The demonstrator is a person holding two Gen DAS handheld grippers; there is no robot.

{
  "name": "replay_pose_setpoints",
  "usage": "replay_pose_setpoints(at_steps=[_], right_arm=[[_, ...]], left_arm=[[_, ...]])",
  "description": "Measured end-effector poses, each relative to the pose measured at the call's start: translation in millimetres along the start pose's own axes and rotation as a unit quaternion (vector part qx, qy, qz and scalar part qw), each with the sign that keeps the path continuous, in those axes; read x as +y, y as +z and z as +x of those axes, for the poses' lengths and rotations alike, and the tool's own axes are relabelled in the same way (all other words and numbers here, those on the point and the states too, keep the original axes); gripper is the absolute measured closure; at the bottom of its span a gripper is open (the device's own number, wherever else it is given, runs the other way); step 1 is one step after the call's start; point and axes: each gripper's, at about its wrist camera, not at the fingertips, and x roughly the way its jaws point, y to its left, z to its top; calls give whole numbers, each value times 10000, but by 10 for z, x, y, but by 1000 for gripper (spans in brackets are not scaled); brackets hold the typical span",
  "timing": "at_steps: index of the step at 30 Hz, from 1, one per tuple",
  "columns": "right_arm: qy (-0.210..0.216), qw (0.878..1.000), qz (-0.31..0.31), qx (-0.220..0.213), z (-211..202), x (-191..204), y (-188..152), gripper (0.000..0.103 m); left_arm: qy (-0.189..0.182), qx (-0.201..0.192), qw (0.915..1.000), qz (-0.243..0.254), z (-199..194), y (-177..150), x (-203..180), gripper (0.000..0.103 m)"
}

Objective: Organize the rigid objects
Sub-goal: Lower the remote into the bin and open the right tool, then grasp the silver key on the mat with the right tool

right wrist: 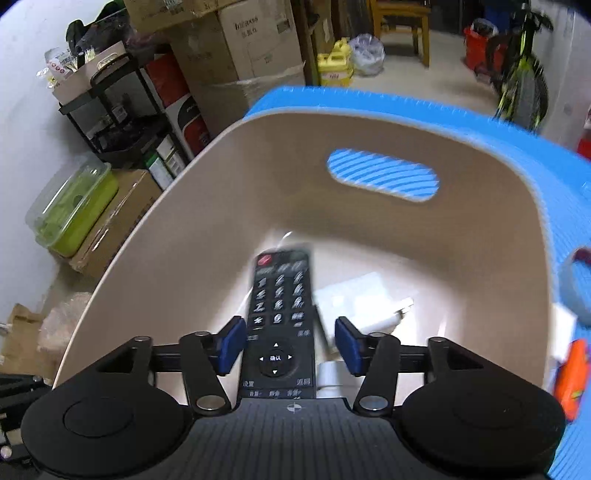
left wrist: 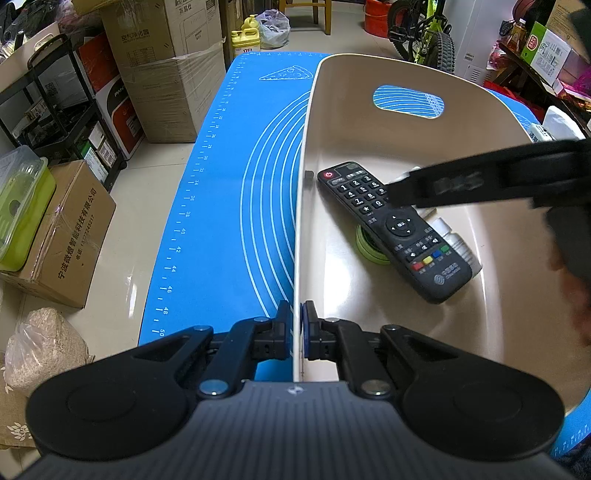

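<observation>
A beige plastic bin (left wrist: 369, 122) with a handle slot stands on the blue mat (left wrist: 229, 184). My left gripper (left wrist: 297, 321) is shut on the bin's near left wall, one pad on each side. A black remote control (left wrist: 399, 232) lies tilted inside the bin, resting on a green tape roll (left wrist: 365, 247) and a white bottle (left wrist: 458, 240). In the right wrist view my right gripper (right wrist: 291, 343) hangs open over the remote (right wrist: 280, 306), which is blurred, with a gap between each blue pad and it. A white plug adapter (right wrist: 354, 295) lies beside the remote on the bin floor (right wrist: 221, 184).
To the right of the bin on the mat lie an orange object (right wrist: 572, 373) and a grey tape roll (right wrist: 576, 280). Cardboard boxes (left wrist: 166, 74), a black shelf (left wrist: 66, 110) and a green lidded container (left wrist: 18, 206) stand left of the table. A bicycle (left wrist: 424, 33) is behind.
</observation>
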Motion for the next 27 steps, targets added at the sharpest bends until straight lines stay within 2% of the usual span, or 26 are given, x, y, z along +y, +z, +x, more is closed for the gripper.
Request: replay_pose_setpoints(at_steps=[3, 8, 14, 17, 21, 27], right_arm=[[5, 9997, 90, -240, -242, -124, -1, 38], [121, 9955, 308, -891, -791, -438, -21, 38], [-307, 9837, 150, -1764, -1366, -804, -156, 38], [-460, 9827, 189, -1782, -1448, -1024, -282, 38], [-618, 9857, 297, -1540, -1347, -1273, -504, 38], [-470, 9921, 339, -1114, -957, -1425, -857, 40]], left_arm=[[-19, -1, 10000, -10, 7, -2, -1, 93], [-25, -2, 10000, -15, 14, -2, -9, 93], [-23, -1, 10000, -13, 14, -2, -8, 93], [-20, -1, 10000, -13, 14, -2, -8, 93], [-22, -2, 10000, -14, 14, -1, -7, 93], [-22, -2, 10000, -12, 15, -1, -8, 93]])
